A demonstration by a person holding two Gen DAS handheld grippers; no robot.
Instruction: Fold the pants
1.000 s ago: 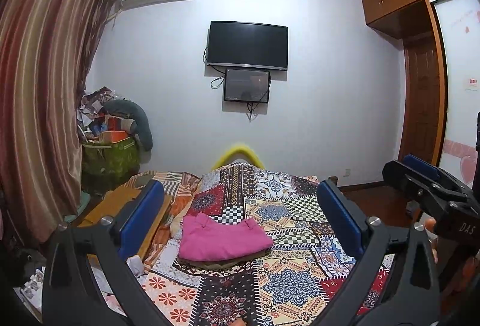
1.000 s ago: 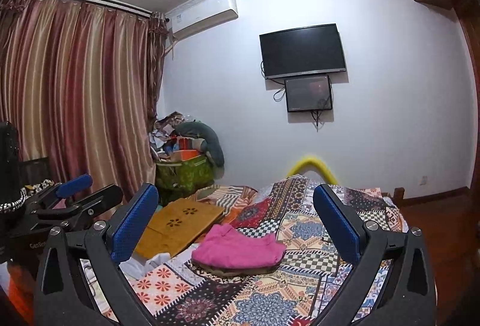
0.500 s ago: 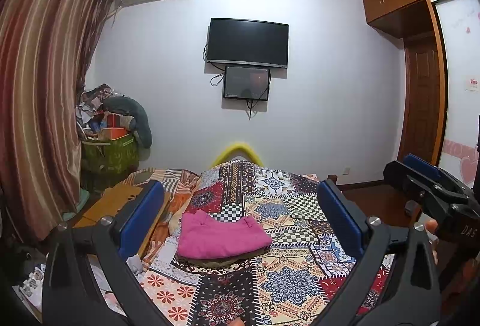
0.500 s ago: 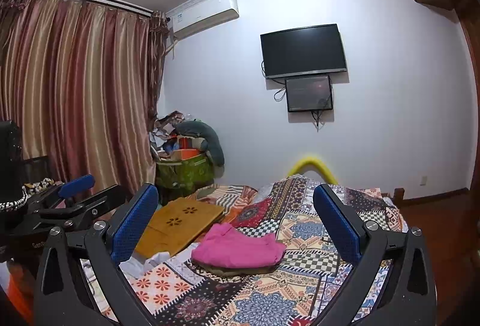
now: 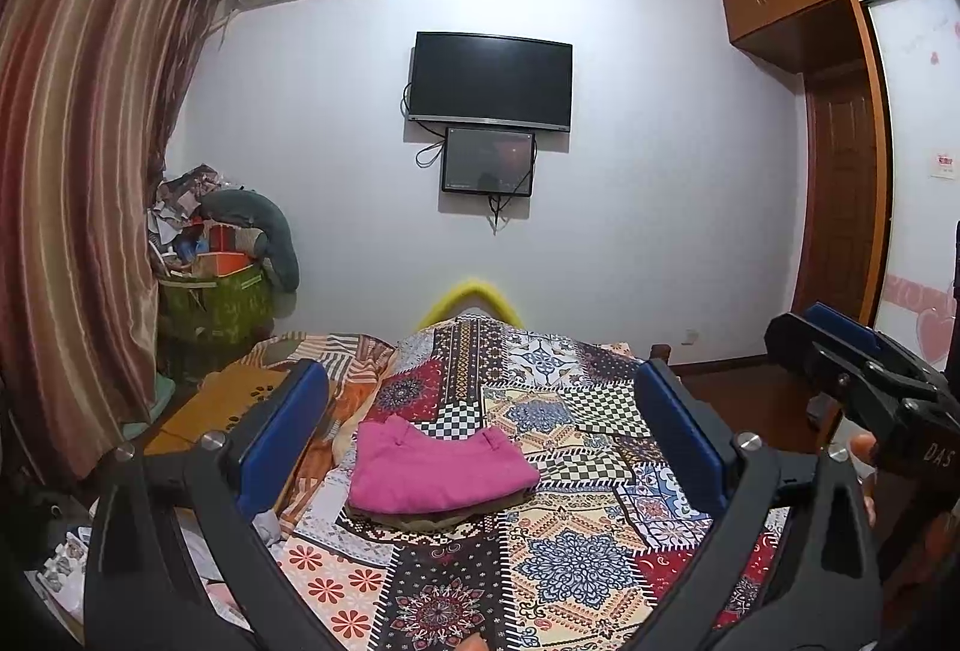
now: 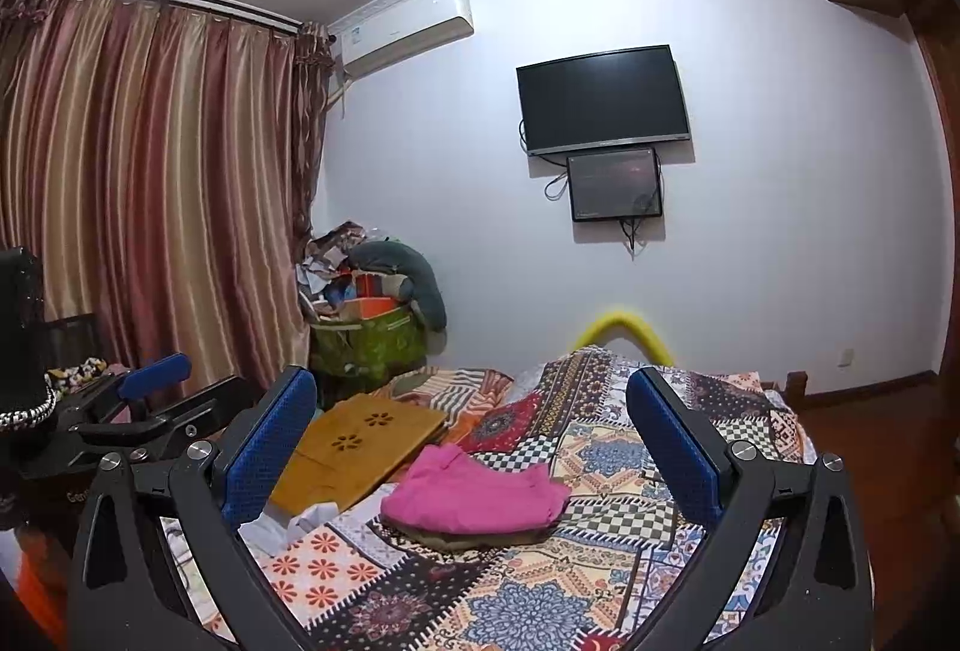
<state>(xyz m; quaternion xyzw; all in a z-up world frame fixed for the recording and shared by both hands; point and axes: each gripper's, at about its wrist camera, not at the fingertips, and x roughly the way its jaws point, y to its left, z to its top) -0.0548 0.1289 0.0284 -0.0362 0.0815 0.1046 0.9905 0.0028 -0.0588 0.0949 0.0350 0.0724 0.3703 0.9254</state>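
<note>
Folded pink pants [image 5: 438, 471] lie on top of a darker folded garment on the patchwork bedspread [image 5: 576, 561]; they also show in the right wrist view [image 6: 474, 492]. My left gripper [image 5: 480, 411] is open and empty, held above the bed well short of the pants. My right gripper [image 6: 474, 411] is open and empty too, likewise back from the pile. The right gripper's body shows at the right edge of the left wrist view [image 5: 864, 393], and the left gripper's body at the left of the right wrist view [image 6: 138, 411].
A wooden lap tray [image 6: 360, 447] lies left of the pants. A green box heaped with clutter [image 6: 366, 339] stands by the curtains [image 6: 150, 207]. A TV [image 5: 489, 81] hangs on the far wall. A wardrobe and door [image 5: 840, 195] are at right.
Both grippers have drifted only slightly; the view shifts a touch. The pants and the jaws stay as they were.
</note>
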